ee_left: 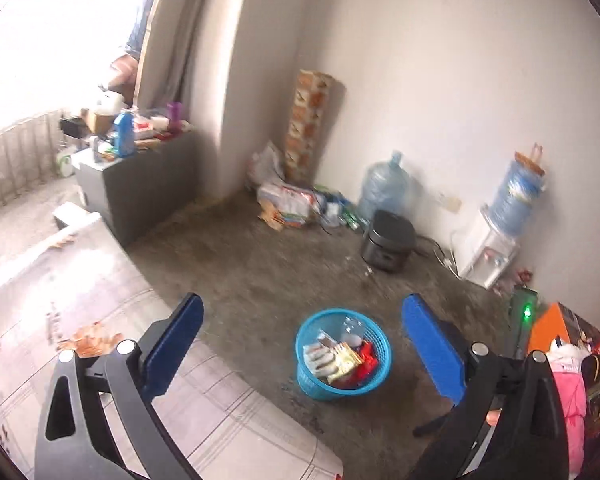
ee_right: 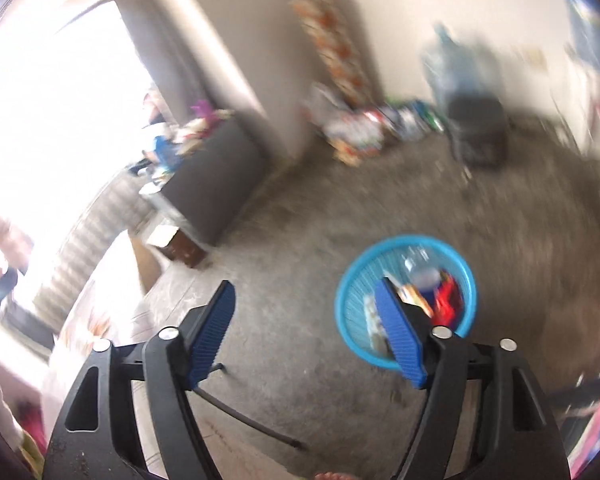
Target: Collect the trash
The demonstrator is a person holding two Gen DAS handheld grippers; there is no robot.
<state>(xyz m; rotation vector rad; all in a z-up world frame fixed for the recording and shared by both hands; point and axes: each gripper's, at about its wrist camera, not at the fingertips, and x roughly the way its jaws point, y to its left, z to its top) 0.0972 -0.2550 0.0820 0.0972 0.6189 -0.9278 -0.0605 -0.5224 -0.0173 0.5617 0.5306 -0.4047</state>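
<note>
1. i see a grey concrete floor (ee_left: 260, 280) filling most of both views, the right one blurred.
2. a patterned sheet (ee_left: 100, 300) lies at the lower left.
3. the blue basket (ee_left: 341, 354) stands on the floor, holding wrappers (ee_left: 341, 362) and a clear bottle (ee_left: 351, 330).
4. my left gripper (ee_left: 301, 346) hangs above it, jaws wide apart, nothing between them.
5. my right gripper (ee_right: 305, 334) is also spread and empty, its right finger (ee_right: 397, 336) overlapping the basket's rim.

Bare grey concrete floor (ee_left: 260, 272) meets white walls (ee_left: 439, 80); overexposed window (ee_left: 60, 40) at left, grey cabinet (ee_left: 140, 184) beside it, water dispenser (ee_left: 495, 240) against right wall.
</note>
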